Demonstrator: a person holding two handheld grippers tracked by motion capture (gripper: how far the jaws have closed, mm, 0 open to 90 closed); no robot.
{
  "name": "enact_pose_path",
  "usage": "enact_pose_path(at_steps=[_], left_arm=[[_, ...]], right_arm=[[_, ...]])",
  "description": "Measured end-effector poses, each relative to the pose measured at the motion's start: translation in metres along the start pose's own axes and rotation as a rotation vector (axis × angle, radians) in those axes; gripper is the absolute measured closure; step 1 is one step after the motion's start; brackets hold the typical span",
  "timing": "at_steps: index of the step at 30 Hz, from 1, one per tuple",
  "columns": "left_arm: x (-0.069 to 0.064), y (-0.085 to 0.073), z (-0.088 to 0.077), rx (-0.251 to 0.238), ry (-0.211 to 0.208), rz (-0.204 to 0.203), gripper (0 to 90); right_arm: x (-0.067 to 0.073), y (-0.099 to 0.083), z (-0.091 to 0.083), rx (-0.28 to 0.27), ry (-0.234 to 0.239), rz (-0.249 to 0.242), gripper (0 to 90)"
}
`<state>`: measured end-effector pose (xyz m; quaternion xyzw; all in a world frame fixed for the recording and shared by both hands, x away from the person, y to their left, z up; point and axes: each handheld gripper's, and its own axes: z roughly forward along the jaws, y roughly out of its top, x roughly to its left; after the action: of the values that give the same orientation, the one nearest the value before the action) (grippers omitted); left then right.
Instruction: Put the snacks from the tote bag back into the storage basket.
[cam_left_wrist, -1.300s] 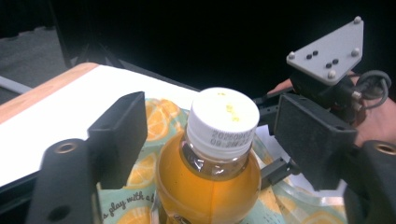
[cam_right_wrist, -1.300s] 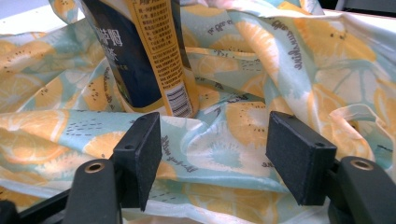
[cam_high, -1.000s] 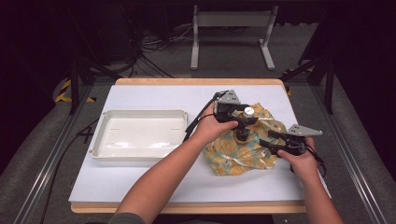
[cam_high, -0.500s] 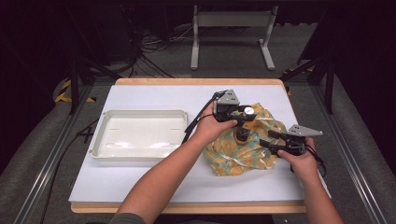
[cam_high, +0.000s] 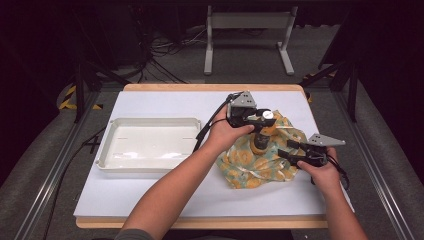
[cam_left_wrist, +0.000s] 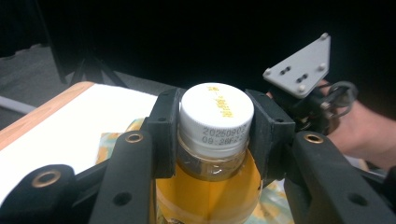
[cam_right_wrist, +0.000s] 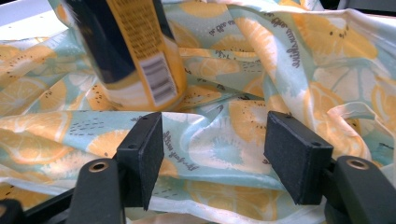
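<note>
1. Left gripper (cam_left_wrist: 217, 135) clamped on bottle (cam_left_wrist: 212, 186) at its white cap (cam_left_wrist: 217, 112) (upright on cloth (cam_high: 260, 160)).
2. Right gripper (cam_right_wrist: 215, 154) spread wide, seemingly just over cloth folds, near bottle's base.
3. Beside them, a white tray (cam_high: 107, 150).

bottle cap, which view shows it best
The left gripper view: the white bottle cap sits close up between the left claw's pads, its printed date code legible. The high view shows it as a small white disc; the right gripper view shows the bottle's labelled body.

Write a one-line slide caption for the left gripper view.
Left gripper clamps the white cap of an orange drink bottle standing on citrus-print cloth.
</note>
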<state>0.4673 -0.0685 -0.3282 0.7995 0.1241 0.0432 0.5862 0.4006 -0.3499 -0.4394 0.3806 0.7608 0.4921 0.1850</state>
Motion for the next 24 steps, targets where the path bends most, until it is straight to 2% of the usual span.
enact_pose_path(at_steps=[5,9,13,19,24], left_arm=[[-0.005,0.008,-0.004,-0.006,-0.009,0.017,58.4],[-0.008,0.014,-0.009,0.004,0.01,0.018,58.4],[-0.01,0.02,-0.015,-0.008,0.023,0.025,58.4],[-0.013,0.029,-0.024,-0.022,0.005,0.035,58.4],[-0.016,0.034,-0.029,-0.026,0.007,0.052,58.4]], right_arm=[[0.001,0.0,0.0,0.004,0.001,-0.003,37.8],[0.001,0.0,0.0,0.001,0.001,-0.008,37.7],[0.003,0.0,0.0,-0.001,0.001,-0.026,37.9],[0.003,0.0,-0.001,-0.004,0.0,-0.028,37.8],[0.004,0.0,-0.001,-0.021,-0.004,-0.044,37.8]])
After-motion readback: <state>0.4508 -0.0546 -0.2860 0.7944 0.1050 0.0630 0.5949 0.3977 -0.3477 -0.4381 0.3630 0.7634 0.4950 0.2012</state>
